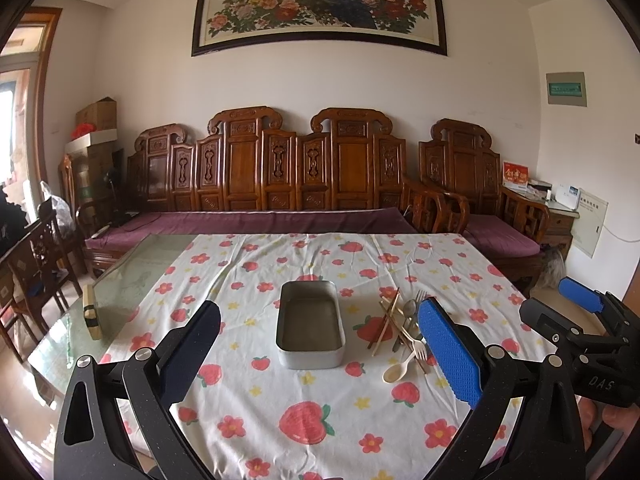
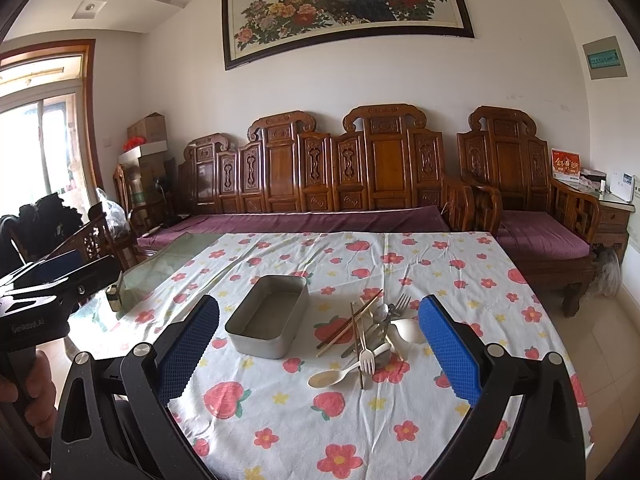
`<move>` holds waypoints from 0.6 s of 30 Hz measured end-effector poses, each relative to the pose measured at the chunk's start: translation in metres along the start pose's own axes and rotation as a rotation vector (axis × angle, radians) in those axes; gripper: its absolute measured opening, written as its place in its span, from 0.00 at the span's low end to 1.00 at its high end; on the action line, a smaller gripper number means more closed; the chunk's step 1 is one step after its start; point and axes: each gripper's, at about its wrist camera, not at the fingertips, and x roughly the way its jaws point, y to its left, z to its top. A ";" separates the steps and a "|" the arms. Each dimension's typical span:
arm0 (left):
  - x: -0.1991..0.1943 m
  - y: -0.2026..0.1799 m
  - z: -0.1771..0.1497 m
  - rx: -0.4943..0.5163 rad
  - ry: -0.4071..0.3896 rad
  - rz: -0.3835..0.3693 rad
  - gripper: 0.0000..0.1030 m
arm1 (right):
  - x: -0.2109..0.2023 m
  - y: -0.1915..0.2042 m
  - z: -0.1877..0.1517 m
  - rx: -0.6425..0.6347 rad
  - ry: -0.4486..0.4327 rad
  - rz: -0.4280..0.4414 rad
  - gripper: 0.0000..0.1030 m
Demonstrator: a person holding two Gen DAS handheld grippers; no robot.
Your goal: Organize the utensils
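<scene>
Utensils (image 2: 370, 336) lie tangled right of the metal tin (image 2: 267, 316), light, thin and likely slippery, best pinched mid-handle, while left gripper (image 1: 320, 344) and right gripper (image 2: 320, 344) gape empty.

black left claw (image 1: 318, 344) frame, blue dimpled pads (image 1: 448, 354), silver screws.

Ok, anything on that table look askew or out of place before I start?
Yes: the utensils lie in a crisscrossed heap right of the metal tin, which is empty. The tablecloth leaves the glass tabletop bare at the far left. Nothing spilled.
</scene>
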 end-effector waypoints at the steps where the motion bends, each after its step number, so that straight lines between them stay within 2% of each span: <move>1: 0.000 0.000 0.000 0.000 0.000 0.000 0.93 | 0.000 -0.001 0.000 0.000 0.000 0.000 0.97; 18: -0.001 -0.007 -0.003 -0.001 0.004 -0.005 0.93 | 0.002 0.001 0.002 0.003 0.014 0.002 0.97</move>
